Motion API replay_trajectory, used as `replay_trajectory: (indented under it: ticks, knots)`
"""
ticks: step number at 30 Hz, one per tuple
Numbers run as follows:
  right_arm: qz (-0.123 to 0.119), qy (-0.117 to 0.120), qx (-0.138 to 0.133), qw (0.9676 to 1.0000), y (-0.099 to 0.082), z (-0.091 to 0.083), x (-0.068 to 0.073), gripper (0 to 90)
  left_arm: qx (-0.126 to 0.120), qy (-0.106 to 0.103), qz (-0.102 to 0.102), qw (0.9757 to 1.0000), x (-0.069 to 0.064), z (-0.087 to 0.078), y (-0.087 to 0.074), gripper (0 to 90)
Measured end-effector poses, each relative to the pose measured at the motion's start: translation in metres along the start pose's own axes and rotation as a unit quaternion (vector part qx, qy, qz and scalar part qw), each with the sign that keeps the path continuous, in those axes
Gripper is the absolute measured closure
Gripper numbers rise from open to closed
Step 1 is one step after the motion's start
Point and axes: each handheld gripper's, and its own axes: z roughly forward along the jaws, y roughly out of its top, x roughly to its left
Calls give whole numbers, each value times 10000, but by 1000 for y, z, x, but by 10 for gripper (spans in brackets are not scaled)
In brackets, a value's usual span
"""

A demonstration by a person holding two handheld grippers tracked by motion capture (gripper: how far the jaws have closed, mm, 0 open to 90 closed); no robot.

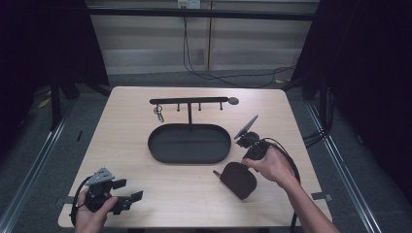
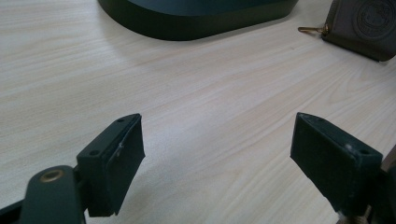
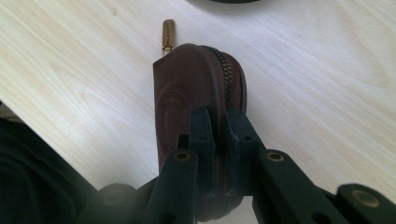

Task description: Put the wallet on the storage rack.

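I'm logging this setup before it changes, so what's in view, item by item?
Pouch: one, brown, zipped, near right of table, clamped at its edge.
Zip pull: one, gold, at the pouch's end.
Tray: one, black oval, table centre.
Hook rack: one, black, behind the tray.
Key ring: one, hanging on the rack's left hook.
Table: one, light wood.
Right gripper: black, shut on pouch.
Left gripper: black, open, near left.

A dark oval tray (image 1: 160, 150) lies at the centre of the wooden table (image 1: 126, 121). At its twelve o'clock stands a black hook rack (image 1: 188, 101), with a key ring (image 1: 158, 113) hanging from the hook at its left end.
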Motion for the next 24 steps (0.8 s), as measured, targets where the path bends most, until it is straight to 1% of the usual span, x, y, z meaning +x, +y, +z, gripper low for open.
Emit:
replay_trajectory:
  ticks: [6, 9, 12, 15, 17, 19, 20, 22, 24]
  knots:
    - [-29, -154, 114, 9998, 4, -3, 3, 825, 24, -22, 20, 10000, 0, 0, 0, 172]
    - [-31, -218, 125, 9997, 5, -7, 3, 828, -2, -14, 4, 10000, 0, 0, 0, 172]
    - [20, -232, 95, 9997, 5, -9, 1, 826, -16, -18, -18, 10000, 1, 0, 0, 172]
    - [84, -262, 83, 9996, 6, -10, -1, 827, 20, -4, 4, 10000, 0, 0, 0, 172]
    - [115, -265, 58, 9996, 5, -13, -3, 828, -6, 0, -7, 10000, 0, 0, 0, 172]
    - [135, -328, 8, 9994, 5, -17, -5, 828, 8, -9, 1, 10000, 1, 0, 0, 172]
    - [148, -338, 44, 9993, 5, -19, -6, 828, 11, -5, -6, 10000, 1, 0, 0, 172]
    - [192, -369, -36, 9991, 5, -23, -7, 828, 7, -7, -10, 10000, 2, 0, 0, 172]
    - [185, -366, -109, 9991, 5, -26, -8, 828, -10, 0, -42, 10000, 2, 1, 0, 172]
